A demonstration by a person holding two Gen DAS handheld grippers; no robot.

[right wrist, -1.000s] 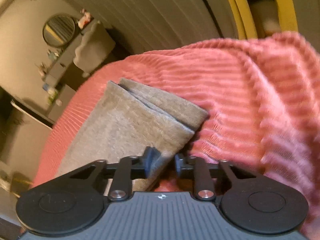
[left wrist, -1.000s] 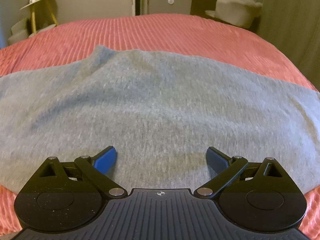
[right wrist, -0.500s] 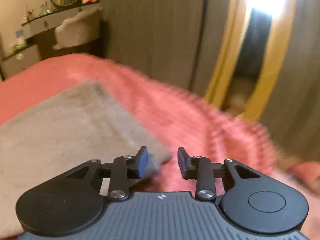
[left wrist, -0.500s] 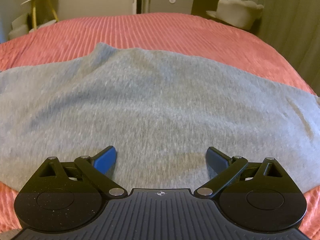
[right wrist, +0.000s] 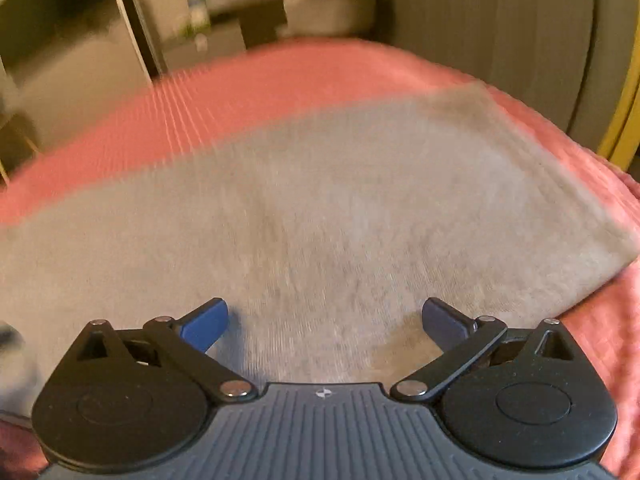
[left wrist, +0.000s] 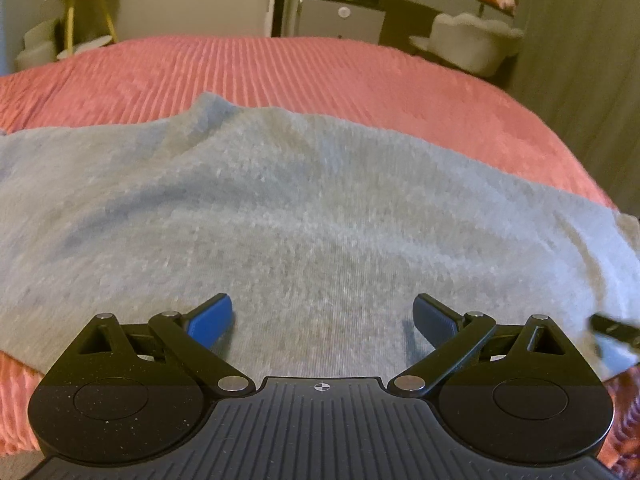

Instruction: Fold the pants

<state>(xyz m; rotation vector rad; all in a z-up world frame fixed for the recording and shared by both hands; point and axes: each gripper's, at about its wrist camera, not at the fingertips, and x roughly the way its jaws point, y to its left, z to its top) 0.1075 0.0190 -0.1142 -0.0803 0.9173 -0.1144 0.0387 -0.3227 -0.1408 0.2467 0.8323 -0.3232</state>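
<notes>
Since a second ago the right gripper (right wrist: 324, 316) has swung from the cuff end of the pants back over their broad middle, and its jaws have just been opening; they now stand wide apart, released, with nothing between them but grey cloth lying below. One pair of grey pants (left wrist: 304, 216) lies flat across a bed with a ribbed pink bedspread (left wrist: 320, 76), running from side to side in the left wrist view. Pink cover shows bare beyond the far edge of the pants and in a narrow strip at the near left corner. In the right wrist view the folded end of the pants (right wrist: 552, 208) sits to the right, with pink cover beyond it and at the near right. The left gripper (left wrist: 322, 320) hovers just above the near part of the pants, jaws spread wide, gripping nothing. At the far right of that view a dark blurred tip, likely the other gripper, pokes in over the cloth. Two grippers, one garment, one bed.
</notes>
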